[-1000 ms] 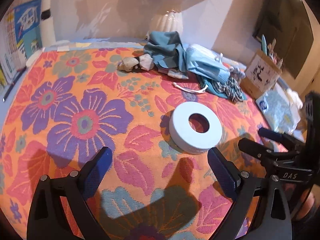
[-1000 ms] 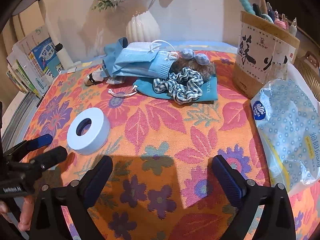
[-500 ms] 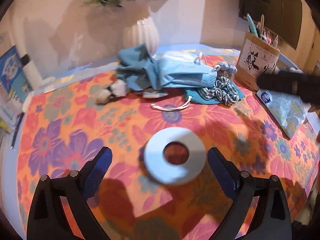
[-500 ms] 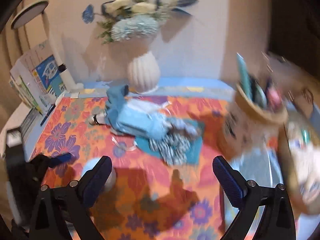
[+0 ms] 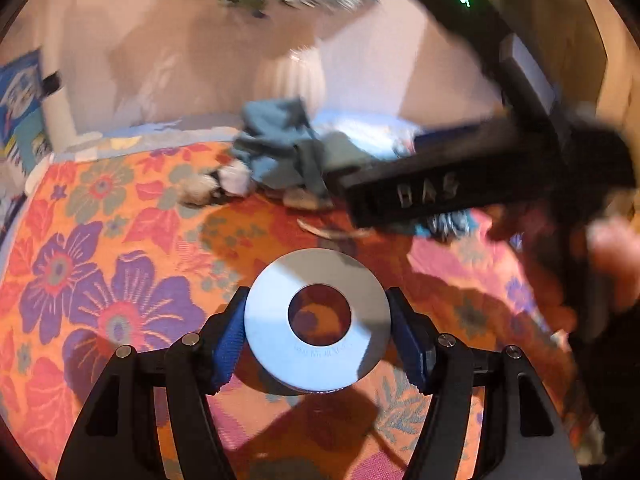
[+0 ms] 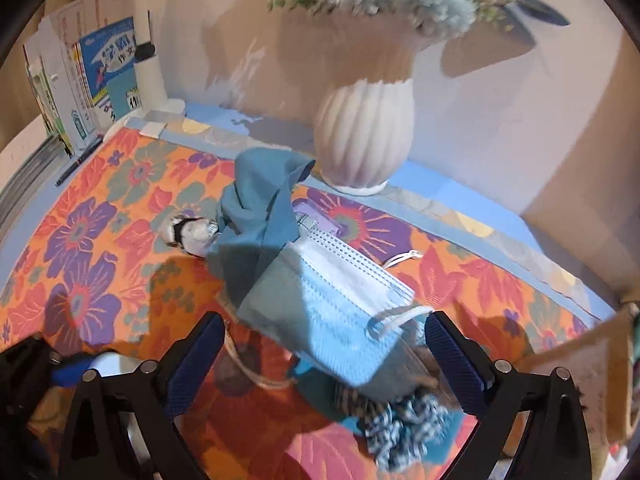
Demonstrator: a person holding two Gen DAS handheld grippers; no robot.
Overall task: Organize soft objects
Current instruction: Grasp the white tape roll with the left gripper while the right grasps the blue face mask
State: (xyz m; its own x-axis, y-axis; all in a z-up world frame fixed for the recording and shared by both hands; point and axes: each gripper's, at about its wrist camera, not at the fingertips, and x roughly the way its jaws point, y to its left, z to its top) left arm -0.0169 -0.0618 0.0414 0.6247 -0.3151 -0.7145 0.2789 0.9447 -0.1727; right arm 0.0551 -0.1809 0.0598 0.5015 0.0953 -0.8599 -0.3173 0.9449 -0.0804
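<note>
A white tape roll [image 5: 272, 336] lies flat on the flowered cloth, between the blue pads of my left gripper [image 5: 318, 336]. Its jaws are closing and both pads touch the roll's sides. My right gripper [image 6: 320, 360] hovers over the soft pile, its jaws wide and closing slightly, pressing on nothing. Between its fingers lies a blue face mask [image 6: 344, 320], resting on a teal cloth [image 6: 260, 216]. A checked scrunchie [image 6: 400, 428] sits just below the mask. In the left wrist view the right gripper's black body [image 5: 440, 188] is a blur in front of the pile.
A white ribbed vase [image 6: 364, 136] with flowers stands behind the pile against the wall. Books [image 6: 92, 76] lean at the far left, with a pen [image 6: 76, 160] beside them. A small pale soft item [image 6: 192, 232] lies left of the teal cloth. A cardboard holder [image 6: 580, 380] is at the right edge.
My left gripper moved up to the tape roll and narrowed from wide open until its pads meet the roll. My right gripper swung left and rolled, coming over the mask and cloth pile.
</note>
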